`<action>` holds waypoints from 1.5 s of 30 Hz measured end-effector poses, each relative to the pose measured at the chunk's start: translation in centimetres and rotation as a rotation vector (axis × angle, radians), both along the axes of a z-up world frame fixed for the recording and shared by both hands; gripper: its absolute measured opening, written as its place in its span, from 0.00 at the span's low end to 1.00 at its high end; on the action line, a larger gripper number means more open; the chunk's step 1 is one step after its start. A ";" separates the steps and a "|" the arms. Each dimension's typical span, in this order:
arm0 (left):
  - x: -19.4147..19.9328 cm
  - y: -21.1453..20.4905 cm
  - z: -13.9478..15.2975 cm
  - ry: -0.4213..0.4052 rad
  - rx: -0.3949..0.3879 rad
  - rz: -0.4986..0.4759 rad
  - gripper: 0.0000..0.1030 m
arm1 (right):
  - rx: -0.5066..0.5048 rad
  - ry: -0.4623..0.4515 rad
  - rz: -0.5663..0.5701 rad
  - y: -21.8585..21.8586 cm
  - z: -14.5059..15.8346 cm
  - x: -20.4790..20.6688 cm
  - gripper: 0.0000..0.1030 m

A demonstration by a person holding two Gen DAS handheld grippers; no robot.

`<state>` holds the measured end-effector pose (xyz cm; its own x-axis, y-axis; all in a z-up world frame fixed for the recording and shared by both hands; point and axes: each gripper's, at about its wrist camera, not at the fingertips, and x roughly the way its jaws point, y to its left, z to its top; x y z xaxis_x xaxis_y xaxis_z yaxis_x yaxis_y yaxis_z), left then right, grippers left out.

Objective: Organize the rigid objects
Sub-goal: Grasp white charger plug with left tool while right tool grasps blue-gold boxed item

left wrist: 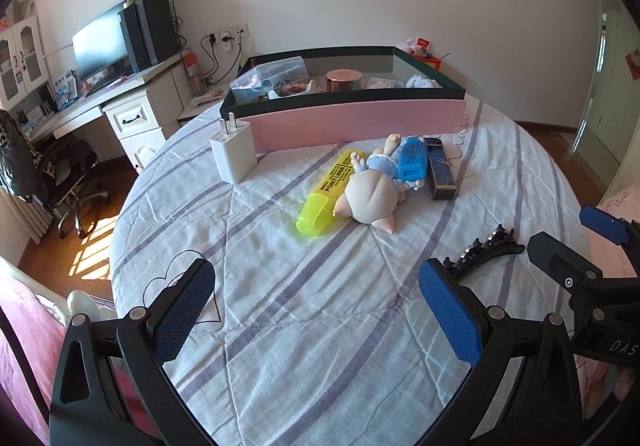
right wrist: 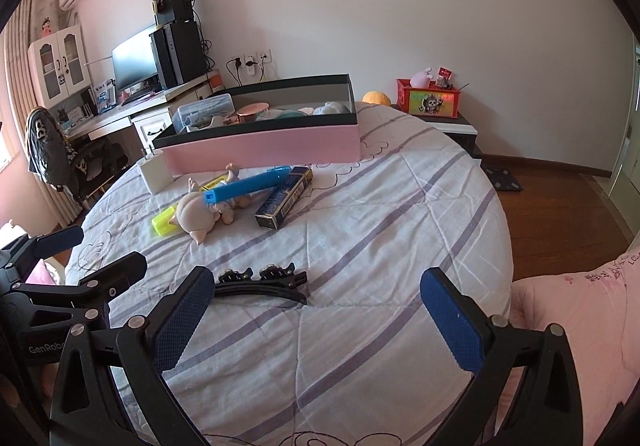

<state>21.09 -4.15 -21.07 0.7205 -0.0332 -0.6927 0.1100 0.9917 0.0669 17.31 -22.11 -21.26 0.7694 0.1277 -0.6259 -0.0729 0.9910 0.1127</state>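
A pink box (left wrist: 352, 121) (right wrist: 264, 147) with a dark rim stands at the far side of the bed, with several items inside. In front of it lie a white charger (left wrist: 233, 154) (right wrist: 155, 170), a yellow highlighter (left wrist: 326, 194) (right wrist: 165, 224), a small doll (left wrist: 372, 195) (right wrist: 196, 211), a blue tube (left wrist: 410, 159) (right wrist: 248, 185) and a dark slim box (left wrist: 440, 169) (right wrist: 285, 197). A black hair clip (left wrist: 486, 250) (right wrist: 262, 284) lies nearest. My left gripper (left wrist: 316, 310) is open and empty. My right gripper (right wrist: 312, 322) is open and empty, its left finger just beside the clip.
The striped bedspread (left wrist: 300, 326) (right wrist: 360, 246) covers the bed. A desk with monitor (left wrist: 104, 41) and chair (left wrist: 60, 173) stands left. A red box (right wrist: 428, 99) sits on a nightstand at the back right. A pink pillow (right wrist: 576, 310) lies at right.
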 end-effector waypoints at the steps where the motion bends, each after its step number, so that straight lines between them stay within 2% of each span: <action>1: 0.3 0.3 -0.2 0.006 -0.003 0.009 1.00 | 0.003 0.005 -0.001 -0.1 -0.2 0.2 1.00; 11: 4.0 3.1 -1.6 0.035 0.017 0.076 1.00 | 0.012 0.052 0.019 0.3 -1.6 2.8 1.00; 18: 5.2 5.7 -2.0 0.042 -0.019 0.110 1.00 | -0.017 0.064 0.043 2.5 -1.6 5.1 1.00; 26: 7.3 8.7 -1.2 0.017 -0.032 0.129 1.00 | -0.120 0.120 0.032 3.8 -1.3 9.9 1.00; 30: 9.2 9.1 -1.2 0.017 0.003 0.114 1.00 | -0.115 0.166 0.032 3.8 -1.8 12.7 1.00; 32: 10.4 9.0 -1.2 0.012 0.010 0.104 1.00 | -0.114 0.186 0.045 3.6 -1.9 13.7 0.90; 33: 11.0 9.0 -1.3 0.017 0.012 0.099 1.00 | -0.133 0.190 0.051 3.7 -2.0 14.0 0.76; 36: 13.1 9.1 -1.5 0.037 0.011 0.093 1.00 | -0.115 0.206 0.093 3.3 -2.6 14.4 0.66; 40: 15.4 8.7 -2.4 0.101 0.011 0.062 1.00 | -0.118 0.192 0.095 2.4 -2.4 14.4 0.37; 41: 15.9 8.6 -2.6 0.110 0.015 0.060 0.99 | -0.106 0.192 0.098 2.0 -2.4 14.4 0.34; 43: 16.4 8.2 -3.0 0.125 0.014 0.045 0.88 | -0.089 0.191 0.101 1.5 -2.5 14.5 0.28; 44: 16.5 8.0 -3.1 0.129 -0.001 0.030 0.73 | -0.090 0.192 0.103 1.4 -2.5 14.7 0.27; 45: 16.6 7.9 -3.1 0.130 -0.012 0.017 0.64 | -0.094 0.193 0.106 1.4 -2.5 14.8 0.27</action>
<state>37.64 3.74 -24.17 0.6252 -0.0307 -0.7799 0.0998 0.9942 0.0409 32.06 -20.67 -23.73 0.6198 0.1361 -0.7729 -0.1633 0.9857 0.0426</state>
